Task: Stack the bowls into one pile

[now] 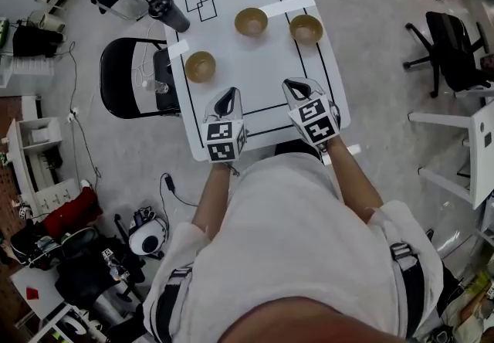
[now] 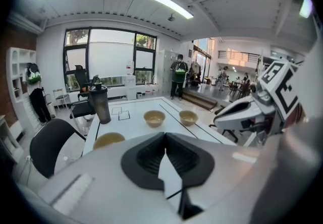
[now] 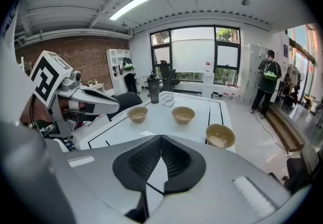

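**Three bowls apart, none stacked**

Saw left bowl at 9 o'clock of the bench, middle bowl at 12, right bowl at 2. Held left claw and right claw clenched, empty. Probably light, stiff, smooth: best pinched at rim.

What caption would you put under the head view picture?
Left gripper and right gripper, both shut, face three separate bowls on a white table.

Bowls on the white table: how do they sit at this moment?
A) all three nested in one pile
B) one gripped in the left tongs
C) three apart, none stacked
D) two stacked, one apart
C: the head view shows the left bowl, the middle bowl and the right bowl each alone on the table, with bare surface between them.
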